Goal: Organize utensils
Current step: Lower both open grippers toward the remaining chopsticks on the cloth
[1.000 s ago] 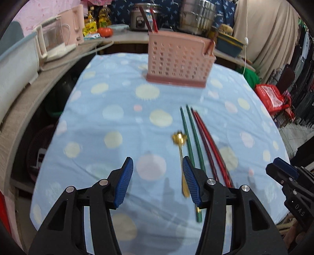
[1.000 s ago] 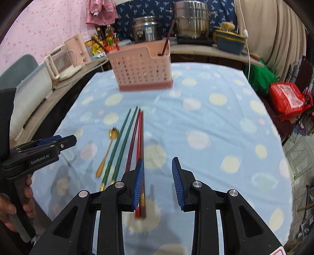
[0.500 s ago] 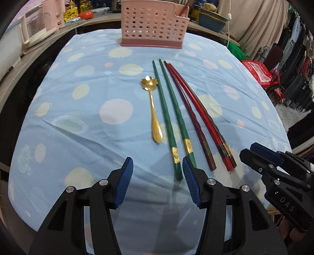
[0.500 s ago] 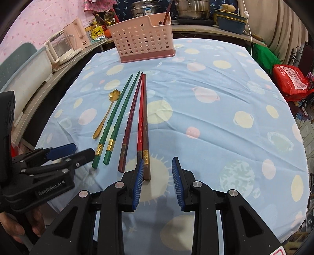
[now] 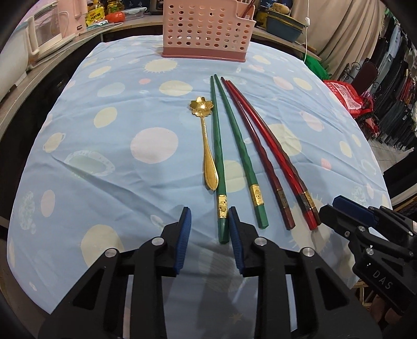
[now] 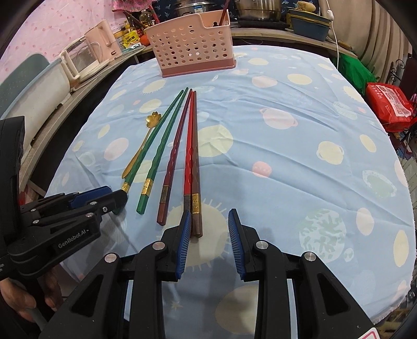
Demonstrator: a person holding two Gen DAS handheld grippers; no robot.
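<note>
Two green chopsticks (image 5: 220,156), a dark red (image 5: 260,146), a red and a brown chopstick (image 6: 195,167) and a gold flower-bowl spoon (image 5: 206,146) lie side by side on the blue spotted cloth (image 5: 104,169). Behind them stands the pink perforated holder (image 5: 206,28) with a few utensils in it. My left gripper (image 5: 209,234) is closing; the leftmost green chopstick's near end lies between its fingers, beside the right pad (image 5: 235,234). My right gripper (image 6: 208,234) is open, with the brown chopstick's end next to its left pad (image 6: 183,234). Each gripper shows in the other's view: the right gripper (image 5: 329,206), the left gripper (image 6: 116,193).
A counter runs behind and along the left with a kettle (image 6: 101,39), pots (image 6: 258,10), bottles and a blue basin (image 6: 310,23). A red bag (image 6: 388,104) and hanging clothes are off the table's right side. A hand (image 6: 15,300) holds the left gripper.
Both grippers have come down and closer to the near ends of the chopsticks. The left jaws have narrowed. The right jaws kept their gap.
</note>
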